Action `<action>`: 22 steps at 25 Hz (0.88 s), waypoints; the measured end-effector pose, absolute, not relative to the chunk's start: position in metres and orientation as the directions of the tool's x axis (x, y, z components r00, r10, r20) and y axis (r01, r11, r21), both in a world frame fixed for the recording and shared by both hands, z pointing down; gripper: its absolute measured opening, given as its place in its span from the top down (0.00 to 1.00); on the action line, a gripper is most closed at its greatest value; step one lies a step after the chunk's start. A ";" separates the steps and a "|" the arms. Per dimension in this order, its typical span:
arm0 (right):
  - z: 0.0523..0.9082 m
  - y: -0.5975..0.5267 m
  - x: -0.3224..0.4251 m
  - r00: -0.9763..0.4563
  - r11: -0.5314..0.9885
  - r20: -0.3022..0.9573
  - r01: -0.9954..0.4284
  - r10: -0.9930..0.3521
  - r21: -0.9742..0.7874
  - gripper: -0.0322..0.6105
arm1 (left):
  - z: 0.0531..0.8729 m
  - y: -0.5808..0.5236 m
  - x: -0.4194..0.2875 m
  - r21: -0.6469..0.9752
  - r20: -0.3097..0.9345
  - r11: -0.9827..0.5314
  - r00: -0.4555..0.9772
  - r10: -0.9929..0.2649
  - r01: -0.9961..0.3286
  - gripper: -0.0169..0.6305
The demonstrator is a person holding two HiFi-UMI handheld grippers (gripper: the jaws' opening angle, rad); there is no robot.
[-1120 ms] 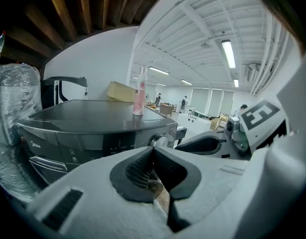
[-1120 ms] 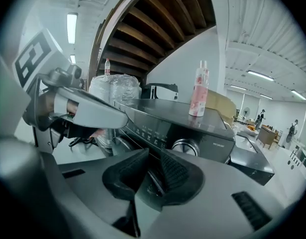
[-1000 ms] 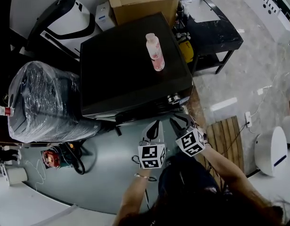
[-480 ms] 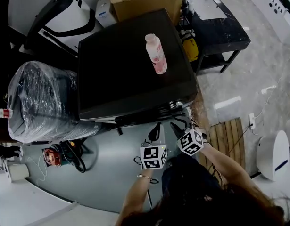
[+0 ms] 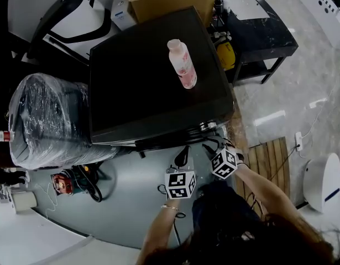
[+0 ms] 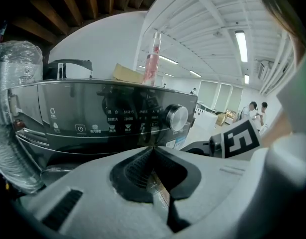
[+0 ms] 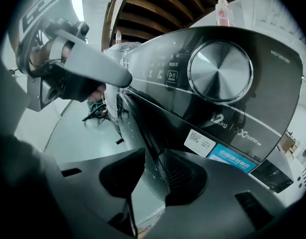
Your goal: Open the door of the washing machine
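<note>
Plastic-wrapped bundle (image 5: 45, 120) is sitting on the left, and the washing machine (image 5: 153, 76) is standing beside it with a pink bottle (image 5: 181, 62) on top. The left gripper (image 5: 182, 154) is hovering at the machine's front, jaws together and empty. The right gripper (image 5: 211, 146), just beside it, has just been opening its jaws: they're standing wide apart, gripping nothing.

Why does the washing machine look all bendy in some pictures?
Left gripper view: the wide lens bows the washing machine front, corners go dark. Right gripper view: same bulge, the dial looks swollen, black rim. Head view: only mildly curved, its top dark.
</note>
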State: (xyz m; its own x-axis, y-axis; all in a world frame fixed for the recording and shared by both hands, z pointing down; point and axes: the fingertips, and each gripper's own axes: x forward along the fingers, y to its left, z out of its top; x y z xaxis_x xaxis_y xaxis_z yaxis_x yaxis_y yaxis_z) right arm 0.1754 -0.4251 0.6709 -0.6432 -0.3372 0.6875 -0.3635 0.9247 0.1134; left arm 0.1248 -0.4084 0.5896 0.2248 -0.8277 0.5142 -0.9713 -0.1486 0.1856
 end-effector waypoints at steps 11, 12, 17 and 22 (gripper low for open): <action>0.703 -0.430 0.174 -0.606 0.942 0.737 -0.313 -0.298 0.123 0.76 | 0.604 -0.410 0.115 0.171 0.550 -0.143 0.215 -0.807 -0.975 0.95; 0.704 -0.431 0.175 -0.601 0.941 0.740 -0.313 -0.302 0.129 0.78 | 0.604 -0.409 0.113 0.172 0.550 -0.139 0.212 -0.808 -0.975 0.95; 0.704 -0.431 0.176 -0.587 0.933 0.741 -0.325 -0.326 0.154 0.81 | 0.600 -0.403 0.107 0.171 0.547 -0.124 0.199 -0.813 -0.977 0.95; 0.705 -0.429 0.177 -0.568 0.918 0.742 -0.359 -0.356 0.166 0.81 | 0.598 -0.394 0.102 0.184 0.540 -0.122 0.204 -0.817 -0.975 0.95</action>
